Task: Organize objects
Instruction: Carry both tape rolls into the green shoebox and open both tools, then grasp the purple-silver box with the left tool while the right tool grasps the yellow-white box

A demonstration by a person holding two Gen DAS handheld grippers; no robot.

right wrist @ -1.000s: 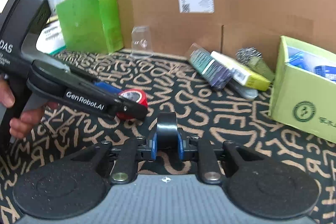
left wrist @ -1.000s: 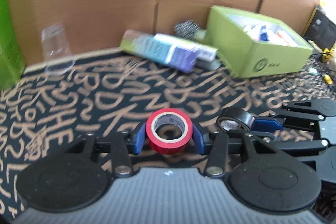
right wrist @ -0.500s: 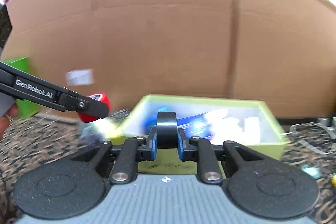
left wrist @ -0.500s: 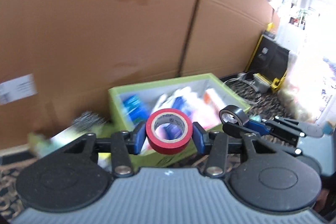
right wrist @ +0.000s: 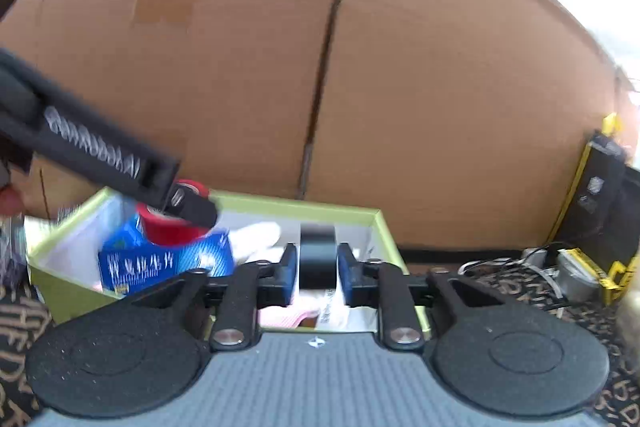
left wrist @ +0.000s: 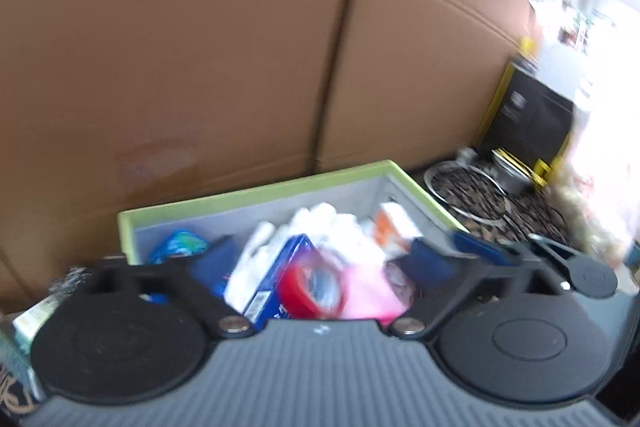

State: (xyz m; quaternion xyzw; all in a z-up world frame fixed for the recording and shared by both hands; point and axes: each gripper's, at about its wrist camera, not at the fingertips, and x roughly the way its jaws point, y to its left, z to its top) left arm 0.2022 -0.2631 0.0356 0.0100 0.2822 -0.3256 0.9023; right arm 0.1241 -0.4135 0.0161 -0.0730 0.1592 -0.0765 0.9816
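Black tape (right wrist: 317,255) upright in right jaws; red tape (left wrist: 312,285) loose between spread left jaws.

Two tape rolls: one red (right wrist: 173,223), one black (right wrist: 317,259). One green box (right wrist: 376,223). One blue carton (right wrist: 160,263) inside it. One pink packet (left wrist: 368,291). Two grippers, left (left wrist: 320,263) and right (right wrist: 317,277). One cardboard wall (right wrist: 420,87)

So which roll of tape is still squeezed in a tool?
The black tape roll, pinched in the right tool. The red tape roll lies loose between the open left tool fingers, over the green box.
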